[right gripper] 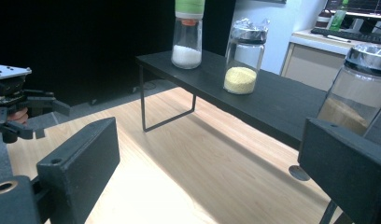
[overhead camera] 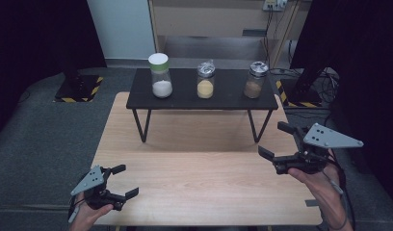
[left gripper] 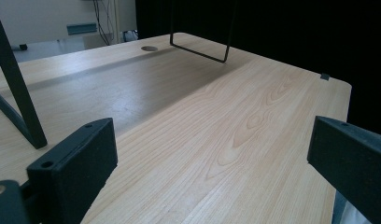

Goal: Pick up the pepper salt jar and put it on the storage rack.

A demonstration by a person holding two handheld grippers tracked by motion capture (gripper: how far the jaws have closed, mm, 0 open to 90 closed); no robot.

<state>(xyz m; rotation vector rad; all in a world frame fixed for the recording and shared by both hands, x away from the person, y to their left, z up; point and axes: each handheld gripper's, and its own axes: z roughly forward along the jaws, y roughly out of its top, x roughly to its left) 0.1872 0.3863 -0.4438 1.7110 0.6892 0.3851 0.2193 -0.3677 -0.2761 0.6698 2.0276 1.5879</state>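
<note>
Three glass jars stand in a row on a low black shelf (overhead camera: 185,98) at the back of the wooden table (overhead camera: 199,173). The white-lidded jar of white powder (overhead camera: 161,76) is at the left, the jar of yellow grains (overhead camera: 205,81) in the middle, and the jar of brown powder (overhead camera: 255,81) at the right. My left gripper (overhead camera: 128,180) sits near the front left corner, open, with nothing between its jaws. My right gripper (overhead camera: 271,139) hovers at the table's right edge, open and empty, below the brown jar (right gripper: 354,93). The right gripper view looks along the shelf (right gripper: 272,102) and catches the left gripper (right gripper: 51,120) farther off.
The shelf rests on thin black wire legs (left gripper: 200,51) with open room beneath. A round cable hole (left gripper: 149,48) is cut in the tabletop near the shelf. Dark curtains flank both sides, grey floor surrounds the table, and a cabinet with cables stands behind.
</note>
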